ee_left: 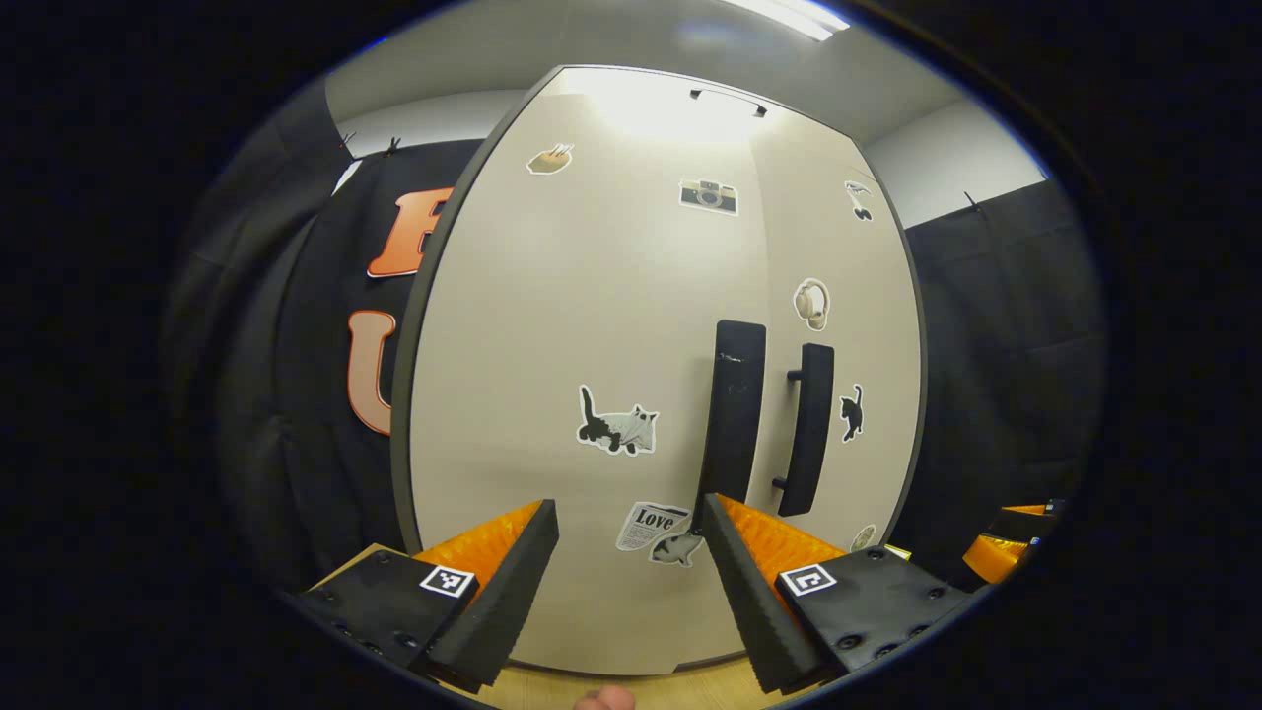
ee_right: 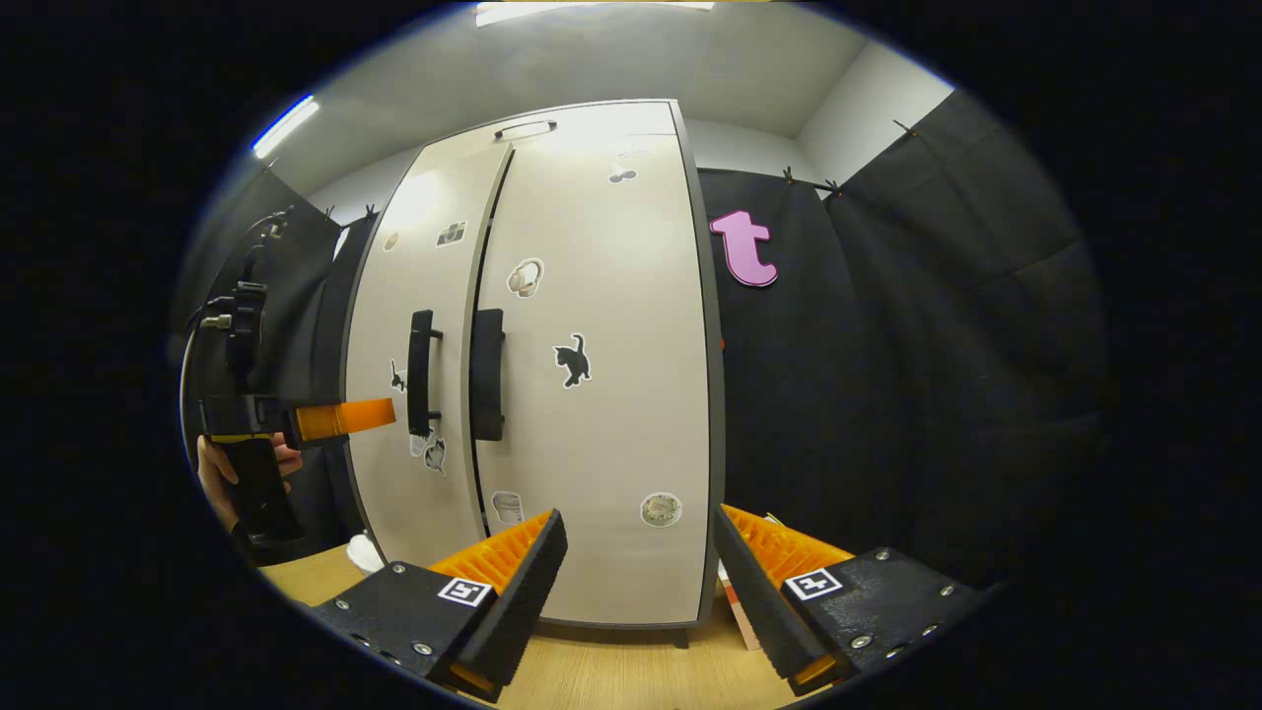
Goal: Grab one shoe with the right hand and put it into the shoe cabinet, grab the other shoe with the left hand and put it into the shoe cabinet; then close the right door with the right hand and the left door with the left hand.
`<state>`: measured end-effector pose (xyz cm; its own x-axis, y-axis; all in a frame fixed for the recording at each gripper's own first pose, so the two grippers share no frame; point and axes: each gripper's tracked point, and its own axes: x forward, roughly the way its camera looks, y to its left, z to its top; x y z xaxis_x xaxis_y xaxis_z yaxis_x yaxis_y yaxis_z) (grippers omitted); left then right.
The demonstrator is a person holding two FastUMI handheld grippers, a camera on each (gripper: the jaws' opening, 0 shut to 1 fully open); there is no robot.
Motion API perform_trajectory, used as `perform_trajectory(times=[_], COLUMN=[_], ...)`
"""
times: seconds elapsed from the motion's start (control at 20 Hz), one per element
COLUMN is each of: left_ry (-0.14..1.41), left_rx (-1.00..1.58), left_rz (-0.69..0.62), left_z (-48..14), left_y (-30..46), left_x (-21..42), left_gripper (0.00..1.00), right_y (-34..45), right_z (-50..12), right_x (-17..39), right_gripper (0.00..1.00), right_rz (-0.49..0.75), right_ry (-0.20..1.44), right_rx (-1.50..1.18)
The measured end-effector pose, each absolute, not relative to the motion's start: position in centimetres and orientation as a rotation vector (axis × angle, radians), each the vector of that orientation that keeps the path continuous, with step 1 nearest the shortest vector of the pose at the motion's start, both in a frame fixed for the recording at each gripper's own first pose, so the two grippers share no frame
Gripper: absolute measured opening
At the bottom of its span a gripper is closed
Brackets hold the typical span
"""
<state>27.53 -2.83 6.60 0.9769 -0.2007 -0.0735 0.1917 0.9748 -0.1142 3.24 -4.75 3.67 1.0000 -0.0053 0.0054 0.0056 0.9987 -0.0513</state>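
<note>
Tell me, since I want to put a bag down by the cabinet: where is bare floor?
Bare wooden floor runs along the shoe cabinet front, between the right gripper fingers. Crowded at the cabinet's left corner, where the left gripper hovers above a white object.

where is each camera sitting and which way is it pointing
Left gripper view: rides the left claw, facing the shoe cabinet close up; its own open fingers and a fingertip show at the bottom.
Right gripper view: rides the right claw, facing the cabinet farther off; its open fingers show, plus the left claw and a hand.
Shared: cabinet, black handles, cat sticker.
</note>
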Motion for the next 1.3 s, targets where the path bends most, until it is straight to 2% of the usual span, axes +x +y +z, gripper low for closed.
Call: perform_trajectory(times=[0.5,1.3], left_ry=[0.070,0.096], left_rx=[-0.068,-0.108], left_rz=[-0.165,-0.131], left_z=[6.8,5.8], left_y=[-0.4,1.1], left_x=[21.5,19.1], left_gripper=[0.97,0.96], right_y=[-3.2,-1.7], right_z=[5.5,5.9], right_x=[2.0,1.5], right_gripper=[0.92,0.92], right_rz=[0.032,0.047], right_ry=[-0.050,-0.063], right_rx=[-0.036,-0.025])
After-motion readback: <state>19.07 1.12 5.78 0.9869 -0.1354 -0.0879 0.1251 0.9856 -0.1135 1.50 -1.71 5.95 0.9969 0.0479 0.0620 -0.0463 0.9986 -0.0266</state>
